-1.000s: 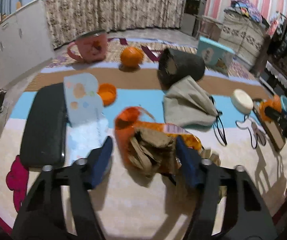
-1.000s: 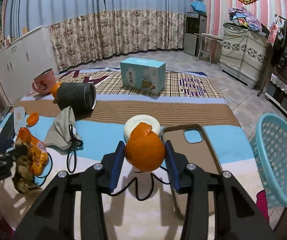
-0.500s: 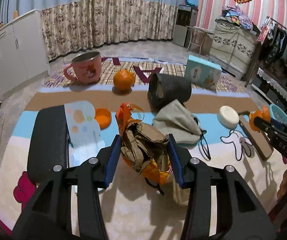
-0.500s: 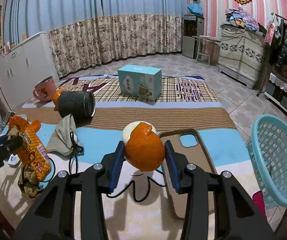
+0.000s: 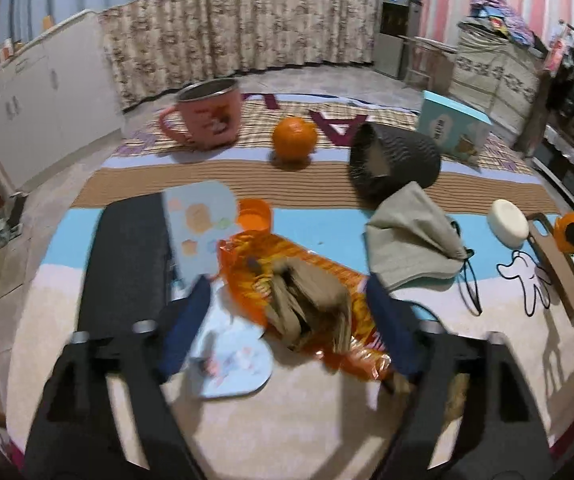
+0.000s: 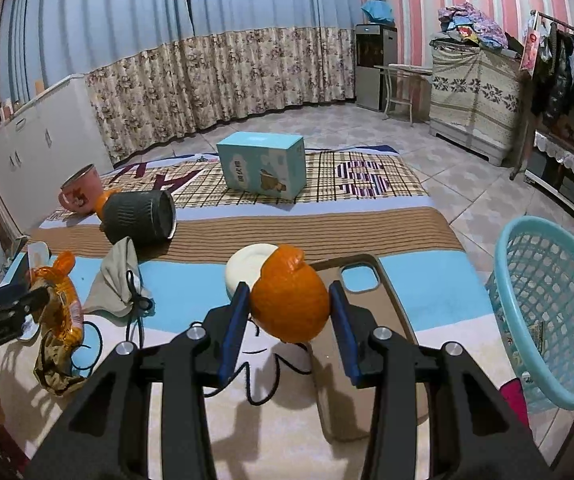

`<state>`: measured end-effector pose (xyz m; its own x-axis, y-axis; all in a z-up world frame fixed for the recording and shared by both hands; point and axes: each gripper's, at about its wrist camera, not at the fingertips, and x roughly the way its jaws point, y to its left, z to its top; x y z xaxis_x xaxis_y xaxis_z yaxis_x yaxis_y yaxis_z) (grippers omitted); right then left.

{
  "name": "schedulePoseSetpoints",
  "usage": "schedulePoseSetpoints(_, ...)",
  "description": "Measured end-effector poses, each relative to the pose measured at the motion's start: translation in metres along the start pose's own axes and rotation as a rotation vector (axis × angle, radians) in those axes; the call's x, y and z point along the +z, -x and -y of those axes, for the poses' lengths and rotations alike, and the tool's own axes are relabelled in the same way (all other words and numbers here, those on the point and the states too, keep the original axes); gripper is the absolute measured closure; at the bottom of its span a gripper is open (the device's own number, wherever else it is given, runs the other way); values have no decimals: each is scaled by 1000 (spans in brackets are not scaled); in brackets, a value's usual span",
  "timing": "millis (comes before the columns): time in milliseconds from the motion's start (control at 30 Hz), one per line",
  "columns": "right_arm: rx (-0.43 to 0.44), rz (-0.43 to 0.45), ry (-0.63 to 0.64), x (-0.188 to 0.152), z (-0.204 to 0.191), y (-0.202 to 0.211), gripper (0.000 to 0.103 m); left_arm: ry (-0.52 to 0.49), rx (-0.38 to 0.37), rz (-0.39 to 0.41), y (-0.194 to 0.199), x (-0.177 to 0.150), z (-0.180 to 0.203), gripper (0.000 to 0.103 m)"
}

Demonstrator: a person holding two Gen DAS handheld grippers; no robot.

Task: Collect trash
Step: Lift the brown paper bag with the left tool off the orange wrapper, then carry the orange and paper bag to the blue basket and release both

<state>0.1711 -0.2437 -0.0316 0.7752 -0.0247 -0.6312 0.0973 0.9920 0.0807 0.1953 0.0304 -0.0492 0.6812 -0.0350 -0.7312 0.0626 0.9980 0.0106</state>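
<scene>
Trash first: orange wrapper (image 5: 311, 276) with crumpled brown paper (image 5: 307, 308) stuffed in it, lying on the mat (image 5: 287, 432) toward its near left corner, between the blue pads of the left gripper (image 5: 287, 320) but no longer pinched. Jaws opening at this moment, pads standing clear on either side, wrapper sagging flat across the blue card (image 5: 231, 364). Half a second back, clamped tight and lifted upright off the mat; a second back, jaws also wide around it. So, by the look of it, a grab that failed or was let go: bundle down again, nothing gained, another closing needed, lower and squarer on the paper.

Next outward: orange peel (image 6: 289, 300), clamped between the right gripper (image 6: 289, 316) pads, held over the mat's near middle, above the phone case (image 6: 367, 344) and white puck (image 6: 247, 268). Unchanged across all three moments, same grip, same place.

Blue basket (image 6: 547, 320) off the mat's right edge, well apart from both bundles, a scrap or two already inside. Probably the drop point; peel ready to go, wrapper not.
</scene>
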Motion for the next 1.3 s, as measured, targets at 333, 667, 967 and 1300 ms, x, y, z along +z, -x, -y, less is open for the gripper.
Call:
schedulePoseSetpoints(333,10,-12,15,-2,-6,-4,62,-88,11,-18,-4,-7,23,31)
schedulePoseSetpoints(667,1,-6,25,-1,-7,-4,62,-76,-51,-48,-14,-3,20,60)
schedulePoseSetpoints(967,-19,18,14,5,20,30,62,-73,-31,130,38,25,40,60)
schedulePoseSetpoints(1300,-205,42,-3,9,140,92,62,-157,-180,195,64,42,152,60)
